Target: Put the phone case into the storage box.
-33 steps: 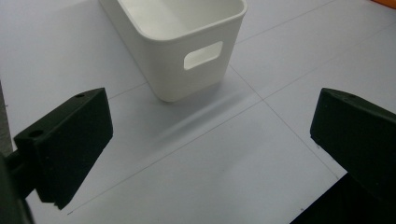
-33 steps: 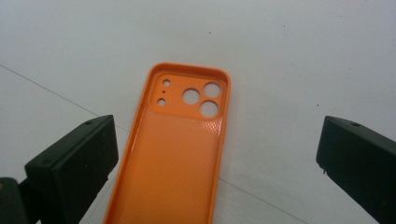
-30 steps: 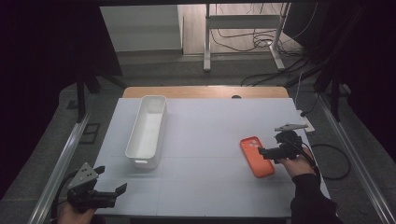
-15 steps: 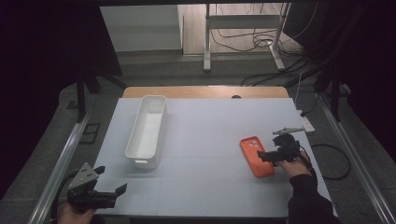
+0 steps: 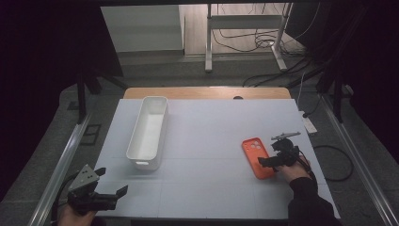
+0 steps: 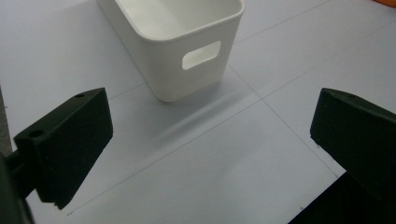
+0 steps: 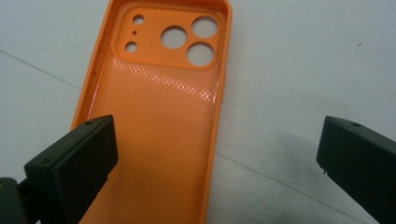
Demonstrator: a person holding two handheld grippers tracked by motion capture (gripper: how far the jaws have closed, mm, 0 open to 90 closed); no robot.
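Observation:
An orange phone case [image 5: 256, 157] lies inside-up on the white table [image 5: 207, 136], right of centre, its camera holes at the far end. My right gripper [image 5: 270, 153] hovers at its right edge, open. In the right gripper view the case [image 7: 154, 107] runs under the left jaw, with the right gripper [image 7: 217, 135] spread wide over its long edge and gripping nothing. A white bin [image 5: 148, 131] stands empty at the left centre. My left gripper [image 5: 111, 181] is open at the near left corner. Its own view shows the bin's handled end [image 6: 180, 44] ahead of the left gripper [image 6: 212, 105].
A wooden strip [image 5: 207, 92] borders the table's far edge. Metal rails [image 5: 66, 160] run along both sides. A power strip [image 5: 309, 125] and cables lie off the right edge. Dark floor and a desk frame lie beyond.
My right gripper has slid a little nearer to the person along the case's right edge. The left gripper and the bin have not moved.

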